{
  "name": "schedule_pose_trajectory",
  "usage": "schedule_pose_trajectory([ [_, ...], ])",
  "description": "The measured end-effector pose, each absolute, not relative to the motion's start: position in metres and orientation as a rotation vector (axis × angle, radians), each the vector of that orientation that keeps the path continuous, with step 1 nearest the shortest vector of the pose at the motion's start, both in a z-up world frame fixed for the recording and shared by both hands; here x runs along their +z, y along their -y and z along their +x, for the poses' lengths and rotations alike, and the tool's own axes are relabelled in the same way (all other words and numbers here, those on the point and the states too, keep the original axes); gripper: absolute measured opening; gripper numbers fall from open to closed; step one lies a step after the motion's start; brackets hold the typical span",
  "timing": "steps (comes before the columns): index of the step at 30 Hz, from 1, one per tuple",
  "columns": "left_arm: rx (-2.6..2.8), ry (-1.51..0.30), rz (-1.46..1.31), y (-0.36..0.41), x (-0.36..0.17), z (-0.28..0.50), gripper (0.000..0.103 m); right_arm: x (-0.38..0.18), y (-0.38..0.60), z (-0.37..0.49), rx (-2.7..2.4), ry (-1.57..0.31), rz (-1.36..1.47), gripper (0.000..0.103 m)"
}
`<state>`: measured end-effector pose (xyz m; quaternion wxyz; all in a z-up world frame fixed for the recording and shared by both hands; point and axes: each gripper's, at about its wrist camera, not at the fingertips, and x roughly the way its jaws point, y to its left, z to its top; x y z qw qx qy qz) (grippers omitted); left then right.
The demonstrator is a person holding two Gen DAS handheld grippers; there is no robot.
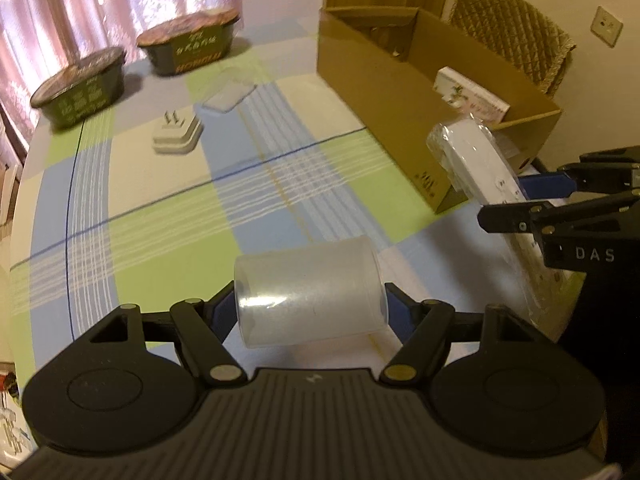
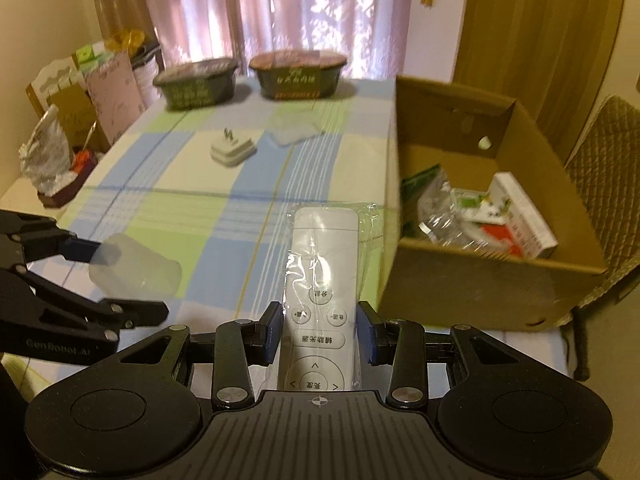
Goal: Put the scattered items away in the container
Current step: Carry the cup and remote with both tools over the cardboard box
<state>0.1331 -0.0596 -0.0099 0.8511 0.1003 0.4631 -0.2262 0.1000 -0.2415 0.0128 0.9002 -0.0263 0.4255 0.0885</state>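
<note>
A light, slick translucent plastic cup (image 1: 310, 294) was clamped sideways in the left gripper (image 1: 310, 308), a plastic-wrapped, slippery remote (image 2: 320, 300) pinched mid-body by the right gripper (image 2: 320, 338), both near the cardboard box (image 2: 480, 280) at right.

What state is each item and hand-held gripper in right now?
Left hand-held gripper: shut on clear cup.
Clear cup: on its side, gripped.
Right hand-held gripper: shut on remote.
Remote: plastic-wrapped, held.
Cardboard box: open, partly filled.
Charger: on tablecloth, prongs up.
Two bowls: lidded.
</note>
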Motion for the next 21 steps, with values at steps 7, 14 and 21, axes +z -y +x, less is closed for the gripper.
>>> schedule_pose_trajectory([
  [7, -0.518, -0.945, 0.225, 0.09, 0.012, 0.129, 0.071, 0.038, 0.267, 0.099, 0.14, -0.833, -0.037, 0.042],
  [14, -0.566, -0.932, 0.234, 0.115, 0.024, 0.128, 0.071, 0.052, 0.296, 0.105, 0.089, -0.813, -0.016, 0.042],
  [21, -0.622, -0.89, 0.251, 0.147, 0.041, 0.143, 0.071, 0.067, 0.332, 0.121, 0.041, -0.793, 0.007, 0.042],
])
